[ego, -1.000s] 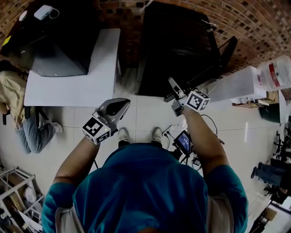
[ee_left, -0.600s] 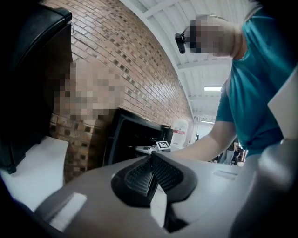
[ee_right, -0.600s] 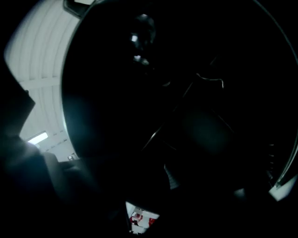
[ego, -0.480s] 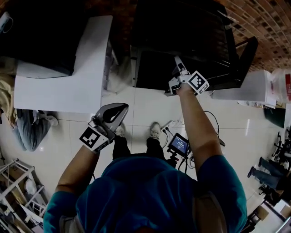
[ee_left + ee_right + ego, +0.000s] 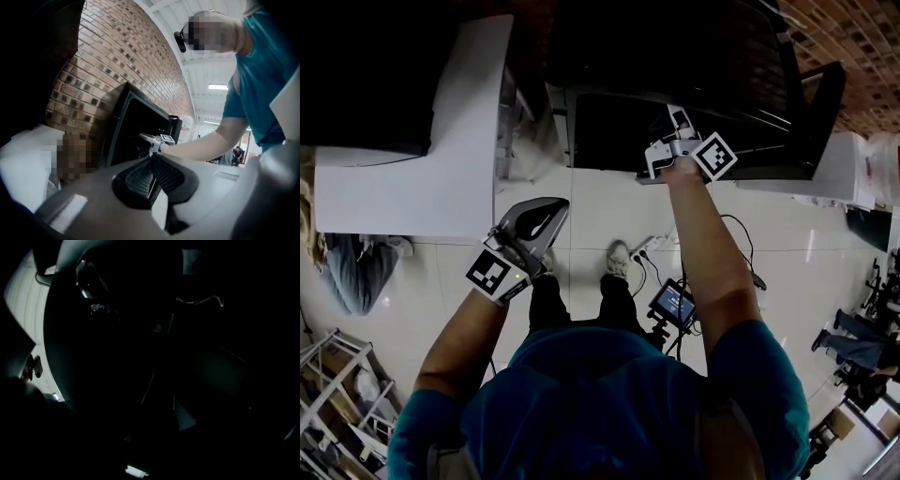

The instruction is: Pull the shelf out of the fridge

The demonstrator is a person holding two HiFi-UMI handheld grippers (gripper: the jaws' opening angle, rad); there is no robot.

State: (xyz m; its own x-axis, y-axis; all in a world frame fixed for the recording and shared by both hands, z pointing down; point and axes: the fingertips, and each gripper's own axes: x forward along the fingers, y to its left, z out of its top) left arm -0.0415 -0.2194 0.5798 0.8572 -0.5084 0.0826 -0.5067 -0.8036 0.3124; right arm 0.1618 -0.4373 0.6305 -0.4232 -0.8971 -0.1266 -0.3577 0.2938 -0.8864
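The right tongs reach into the open front of the black fridge. Their jaws are apart, having just been opening, with nothing discernible between them. The shelf, inside the fridge, is too dark to make out. The left tongs, closed and empty, hang well back from the fridge.

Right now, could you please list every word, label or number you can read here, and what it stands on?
No readable text in any view.
Left gripper's marker cube: black-and-white square pattern, no words.
Right gripper's marker cube: same kind of pattern, no words.
Small screen by the person's feet: lit, too small to read.
Right gripper view: too dark for any print.
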